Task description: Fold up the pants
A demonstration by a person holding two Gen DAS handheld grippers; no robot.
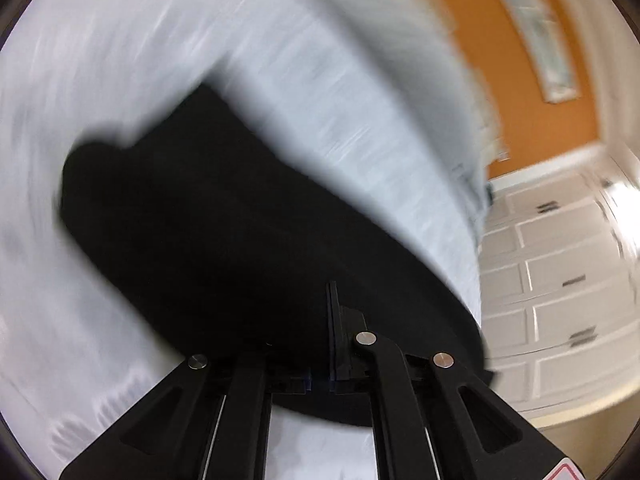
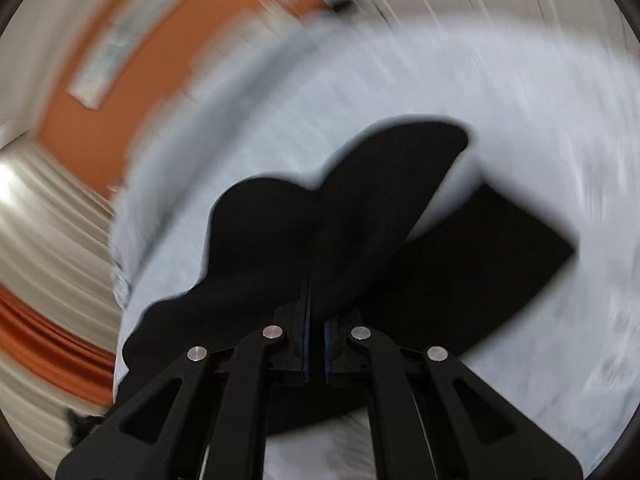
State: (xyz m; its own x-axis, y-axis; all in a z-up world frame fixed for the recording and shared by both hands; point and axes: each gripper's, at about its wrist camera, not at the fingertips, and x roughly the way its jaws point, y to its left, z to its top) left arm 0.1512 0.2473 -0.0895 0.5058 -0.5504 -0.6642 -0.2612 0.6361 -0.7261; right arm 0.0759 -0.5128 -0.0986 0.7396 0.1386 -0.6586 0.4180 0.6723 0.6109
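Item, left gripper (image 1: 320, 344): jaws drawn together, black cloth bunched right at the tips; a pinch on an edge of the pants (image 1: 224, 216) seems likely, though blur hides the contact. From these jaws the garment runs ahead and to the left across the white bed sheet (image 1: 120, 60).

Item, right gripper (image 2: 316, 340): jaws likewise closed to a thin slit, with cloth rising directly from them. Here the pants (image 2: 320, 232) run ahead and to the right, one flat panel lying beyond.

Judgement: both grippers sit equally near, at one end of the garment.
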